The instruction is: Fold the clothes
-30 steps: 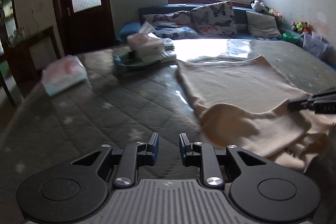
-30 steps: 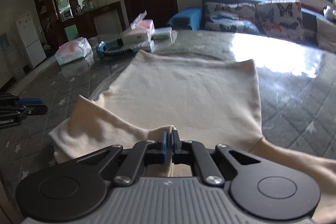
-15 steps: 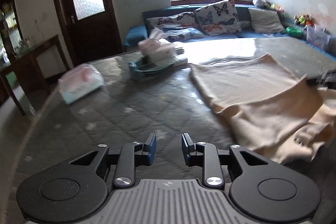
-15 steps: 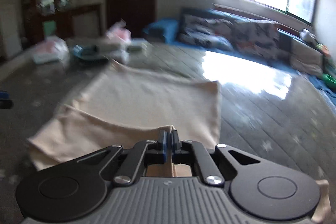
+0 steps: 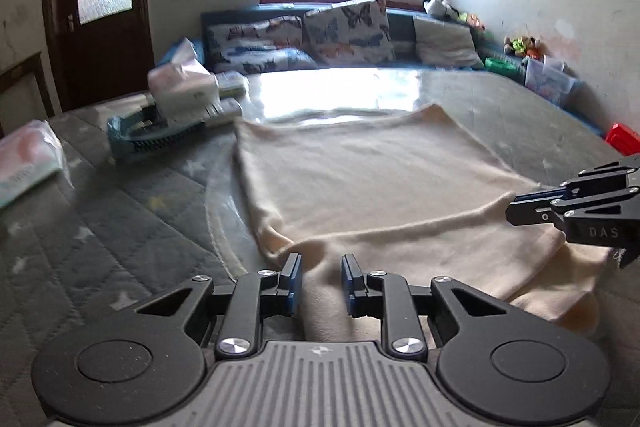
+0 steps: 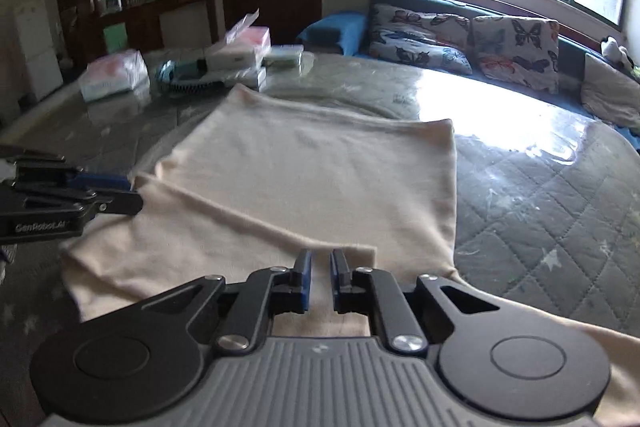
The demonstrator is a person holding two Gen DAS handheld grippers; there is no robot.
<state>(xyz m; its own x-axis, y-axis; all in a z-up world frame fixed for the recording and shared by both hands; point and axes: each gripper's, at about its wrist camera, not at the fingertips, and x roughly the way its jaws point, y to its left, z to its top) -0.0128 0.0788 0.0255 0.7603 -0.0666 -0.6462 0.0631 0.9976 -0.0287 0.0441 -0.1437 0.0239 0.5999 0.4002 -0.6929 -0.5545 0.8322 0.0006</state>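
Note:
A cream garment (image 5: 360,179) lies on the quilted table, its near part folded back over the body. In the left wrist view my left gripper (image 5: 320,265) stands open over the fold's near left corner, with cloth showing under the gap. The right gripper (image 5: 510,209) comes in from the right above the fold's edge. In the right wrist view the garment (image 6: 320,171) fills the middle, and my right gripper (image 6: 321,261) is open by a narrow gap over the folded edge, holding nothing. The left gripper (image 6: 134,193) hovers at the cloth's left edge.
A teal basket (image 5: 152,143) with tissue boxes (image 5: 184,91) sits at the table's far left, and a soft tissue pack (image 5: 24,159) lies nearer the left edge. A sofa with butterfly cushions (image 5: 344,31) runs under the window. A red box (image 5: 624,139) is at the right.
My right gripper has opened and let go of the folded edge, which now lies flat. My left gripper has moved right from the bare quilt to the cloth's near corner.

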